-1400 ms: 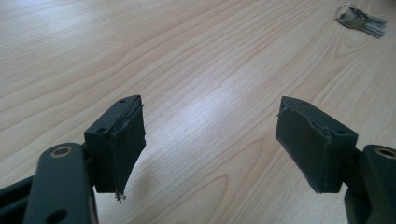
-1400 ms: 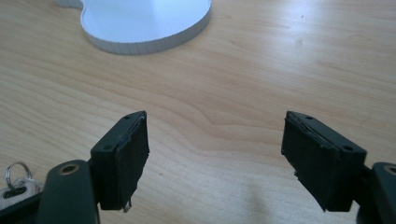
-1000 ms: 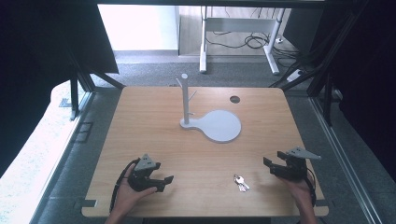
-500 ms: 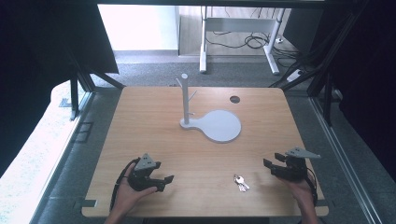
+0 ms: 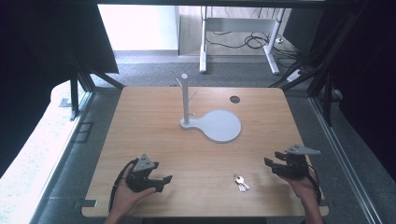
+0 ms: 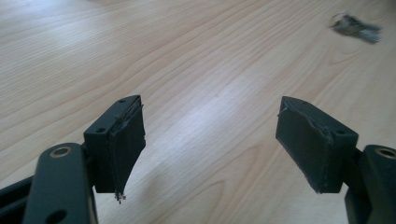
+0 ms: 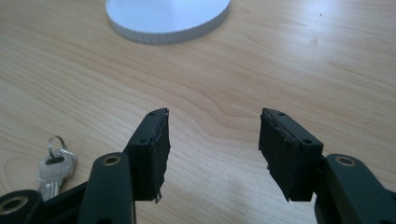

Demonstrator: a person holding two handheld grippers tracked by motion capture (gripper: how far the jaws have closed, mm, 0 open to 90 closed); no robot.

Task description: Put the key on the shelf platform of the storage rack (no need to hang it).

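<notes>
Both the left gripper (image 5: 161,179) and right gripper (image 5: 274,164) gape empty near the keys (image 5: 241,182), probably light, rigid, best pinched at the ring.

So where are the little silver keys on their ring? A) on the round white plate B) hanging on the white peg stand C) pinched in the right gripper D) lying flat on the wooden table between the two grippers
D: the small silver keys on a ring lie flat on the light wooden table, between the left gripper and the right gripper, whose jaws are both open and hold nothing.
</notes>
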